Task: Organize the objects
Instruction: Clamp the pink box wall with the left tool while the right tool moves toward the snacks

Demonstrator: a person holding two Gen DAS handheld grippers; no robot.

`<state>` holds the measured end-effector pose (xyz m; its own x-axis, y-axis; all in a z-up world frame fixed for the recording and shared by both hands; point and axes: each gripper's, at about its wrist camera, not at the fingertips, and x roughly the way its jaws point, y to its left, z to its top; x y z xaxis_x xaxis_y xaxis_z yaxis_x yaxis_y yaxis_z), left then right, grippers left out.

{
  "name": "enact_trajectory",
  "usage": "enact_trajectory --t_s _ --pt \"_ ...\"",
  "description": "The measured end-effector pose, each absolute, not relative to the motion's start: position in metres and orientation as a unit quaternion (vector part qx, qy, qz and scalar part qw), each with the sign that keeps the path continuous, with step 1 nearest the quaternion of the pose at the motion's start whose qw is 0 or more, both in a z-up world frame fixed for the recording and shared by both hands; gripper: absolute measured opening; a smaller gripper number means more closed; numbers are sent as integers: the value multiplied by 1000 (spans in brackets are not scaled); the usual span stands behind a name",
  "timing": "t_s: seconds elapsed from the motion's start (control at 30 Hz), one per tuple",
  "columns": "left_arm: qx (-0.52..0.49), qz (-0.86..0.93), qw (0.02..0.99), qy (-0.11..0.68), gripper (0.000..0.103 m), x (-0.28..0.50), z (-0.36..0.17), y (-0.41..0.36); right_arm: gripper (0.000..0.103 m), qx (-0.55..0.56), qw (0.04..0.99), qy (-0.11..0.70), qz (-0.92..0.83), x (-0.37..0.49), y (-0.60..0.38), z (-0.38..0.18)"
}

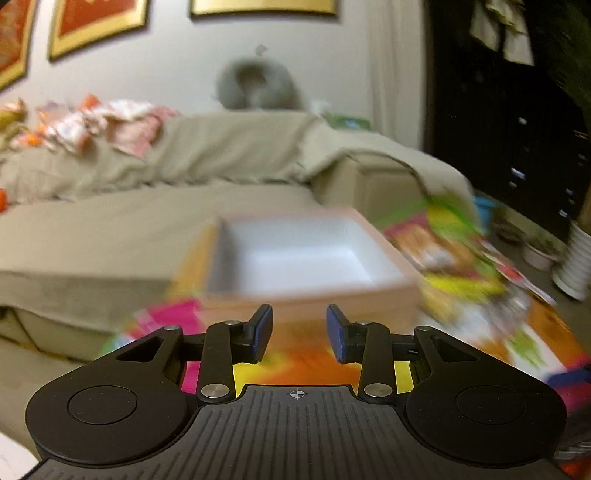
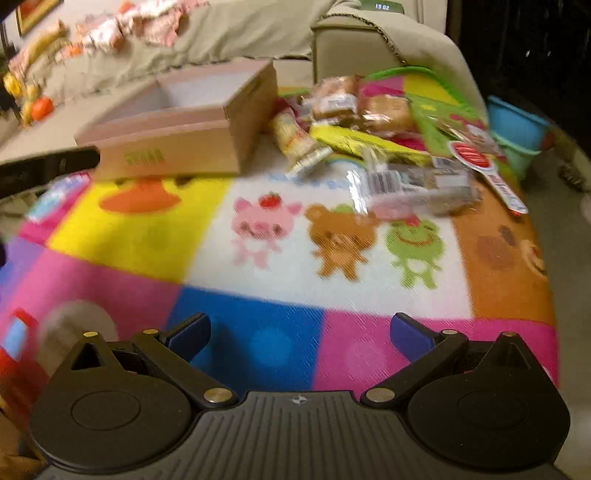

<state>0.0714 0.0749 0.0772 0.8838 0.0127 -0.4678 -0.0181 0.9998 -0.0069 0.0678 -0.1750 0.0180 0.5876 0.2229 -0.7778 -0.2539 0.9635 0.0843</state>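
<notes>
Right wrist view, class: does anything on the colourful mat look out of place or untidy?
Yes. The snack packets lie in a loose, overlapping heap on the mat to the right of the cardboard box, not in it. The box looks empty inside. Both tools, left and right, are open and hold nothing.

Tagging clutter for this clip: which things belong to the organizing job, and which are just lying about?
Job:
cardboard box, open and empty
snack packets, piled beside it on the mat

Lying about:
sofa
clothes on the sofa back
blue bucket
framed pictures
</notes>
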Motion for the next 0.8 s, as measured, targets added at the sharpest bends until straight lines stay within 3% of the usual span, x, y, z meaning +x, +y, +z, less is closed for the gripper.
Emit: enact_trajectory --t_s 0.23,0.33,0.47,0.53,0.67,0.8 --pt "-66 73 955 281 37 148 63 134 103 -38 953 288 87 80 -197 77" --pt "-95 74 949 292 37 162 49 145 103 -38 962 262 61 101 -221 95" --pt "-91 68 947 302 36 173 36 145 103 -40 962 268 32 139 -258 97" --pt "-88 59 947 303 32 176 31 146 103 -30 957 286 29 158 -275 89" --pt "-56 78 949 301 13 183 22 135 103 -5 946 324 25 195 -291 69" --pt "-57 72 950 298 8 182 21 138 103 6 935 354 34 221 -294 50"
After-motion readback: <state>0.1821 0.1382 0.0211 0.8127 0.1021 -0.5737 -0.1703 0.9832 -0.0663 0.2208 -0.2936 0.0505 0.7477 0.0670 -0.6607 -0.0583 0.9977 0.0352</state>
